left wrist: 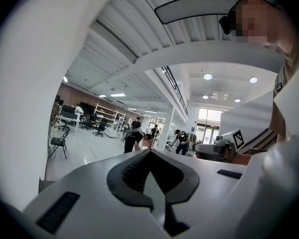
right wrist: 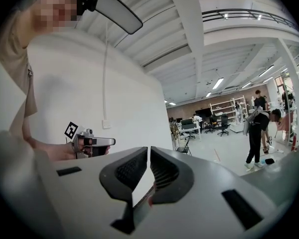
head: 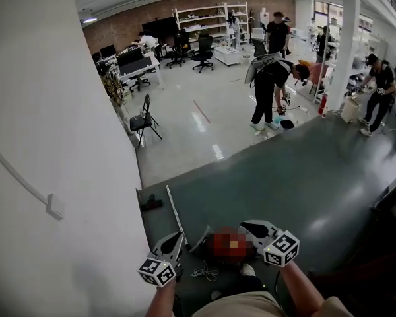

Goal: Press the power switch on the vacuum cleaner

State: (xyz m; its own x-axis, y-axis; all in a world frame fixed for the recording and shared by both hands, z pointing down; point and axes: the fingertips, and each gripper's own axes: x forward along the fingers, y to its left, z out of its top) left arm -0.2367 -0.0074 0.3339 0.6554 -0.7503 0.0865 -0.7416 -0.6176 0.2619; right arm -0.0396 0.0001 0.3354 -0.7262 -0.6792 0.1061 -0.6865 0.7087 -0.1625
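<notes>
No vacuum cleaner or power switch shows clearly in any view. In the head view a thin white rod (head: 174, 214) lies on the dark floor ahead of me, with a small dark object (head: 151, 203) beside its far end; I cannot tell what they are. My left gripper (head: 172, 241) is low at the left and my right gripper (head: 249, 228) low at the right, both pointing forward. The left gripper (left wrist: 149, 152) has its jaws together on nothing. The right gripper (right wrist: 148, 151) is also shut and empty, and its view shows the left gripper (right wrist: 92, 142) held beside it.
A white wall (head: 53, 144) runs close along my left. A loose cable (head: 204, 270) lies by my feet. A black chair (head: 144, 121) stands ahead, a bent-over person (head: 272, 91) works farther off, and a white pillar (head: 344, 51) rises at the right with more people around it.
</notes>
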